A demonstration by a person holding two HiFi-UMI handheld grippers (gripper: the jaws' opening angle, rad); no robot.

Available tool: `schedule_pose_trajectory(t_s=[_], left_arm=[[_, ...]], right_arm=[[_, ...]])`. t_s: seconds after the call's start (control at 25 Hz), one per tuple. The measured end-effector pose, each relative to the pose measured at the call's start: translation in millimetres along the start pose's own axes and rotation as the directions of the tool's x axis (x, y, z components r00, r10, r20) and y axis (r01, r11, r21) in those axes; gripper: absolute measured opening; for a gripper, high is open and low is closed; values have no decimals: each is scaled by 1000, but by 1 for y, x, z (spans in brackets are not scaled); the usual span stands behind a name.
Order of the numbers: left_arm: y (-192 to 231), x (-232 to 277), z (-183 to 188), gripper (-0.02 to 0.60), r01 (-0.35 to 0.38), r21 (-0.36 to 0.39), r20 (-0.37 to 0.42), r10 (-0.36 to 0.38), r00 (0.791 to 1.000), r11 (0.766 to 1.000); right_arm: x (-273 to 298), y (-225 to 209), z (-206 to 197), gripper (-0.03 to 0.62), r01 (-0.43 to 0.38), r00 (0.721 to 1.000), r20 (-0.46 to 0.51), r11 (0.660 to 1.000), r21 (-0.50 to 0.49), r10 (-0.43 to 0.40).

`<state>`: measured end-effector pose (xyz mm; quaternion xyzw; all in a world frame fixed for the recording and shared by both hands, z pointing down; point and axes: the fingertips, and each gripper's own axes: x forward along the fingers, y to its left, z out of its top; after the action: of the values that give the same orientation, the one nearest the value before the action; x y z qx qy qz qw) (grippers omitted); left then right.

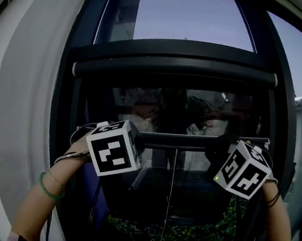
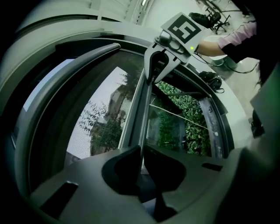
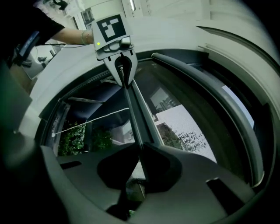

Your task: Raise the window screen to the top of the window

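The window screen's dark bottom bar point(image 1: 186, 141) runs across the window at mid height, with mesh point(image 1: 183, 112) stretched above it up to the roller housing point(image 1: 176, 67). A thin pull cord point(image 1: 169, 197) hangs from the bar's middle. My left gripper point(image 1: 143, 141) is shut on the bar's left part, and my right gripper point(image 1: 218, 147) is shut on its right part. In the left gripper view the jaws point(image 2: 141, 151) pinch the bar point(image 2: 142, 113), with the right gripper point(image 2: 153, 72) farther along. In the right gripper view the jaws point(image 3: 139, 151) clamp the bar point(image 3: 138, 113); the left gripper point(image 3: 124, 76) shows beyond.
A dark window frame point(image 1: 68, 110) borders the screen on both sides, with a white wall point(image 1: 21, 106) to the left. Green hedge point(image 1: 183, 235) lies outside below the bar. Glass and sky point(image 1: 186, 15) show above the roller housing.
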<state>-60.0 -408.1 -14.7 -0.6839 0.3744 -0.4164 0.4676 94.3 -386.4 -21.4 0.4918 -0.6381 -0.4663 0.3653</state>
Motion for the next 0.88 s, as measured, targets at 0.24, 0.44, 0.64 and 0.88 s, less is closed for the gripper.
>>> schedule_pose_trajectory(t_s=[0.24, 0.44, 0.64, 0.88], left_arm=[[49, -10, 7, 28, -60, 27, -58, 62, 996, 998], [95, -19, 10, 28, -144, 12, -99, 144, 985, 990], [127, -27, 12, 33, -174, -60, -118, 166, 979, 983], [161, -35, 21, 40, -259, -78, -99, 251, 963, 963]], right_arm=[[1, -43, 17, 37, 21, 1000, -4, 1000, 7, -21], [0, -87, 30, 41, 85, 996, -7, 996, 17, -85], [0, -125, 43, 46, 135, 991, -4, 990, 37, -135], [1, -163, 56, 52, 182, 983, -14, 983, 36, -181]])
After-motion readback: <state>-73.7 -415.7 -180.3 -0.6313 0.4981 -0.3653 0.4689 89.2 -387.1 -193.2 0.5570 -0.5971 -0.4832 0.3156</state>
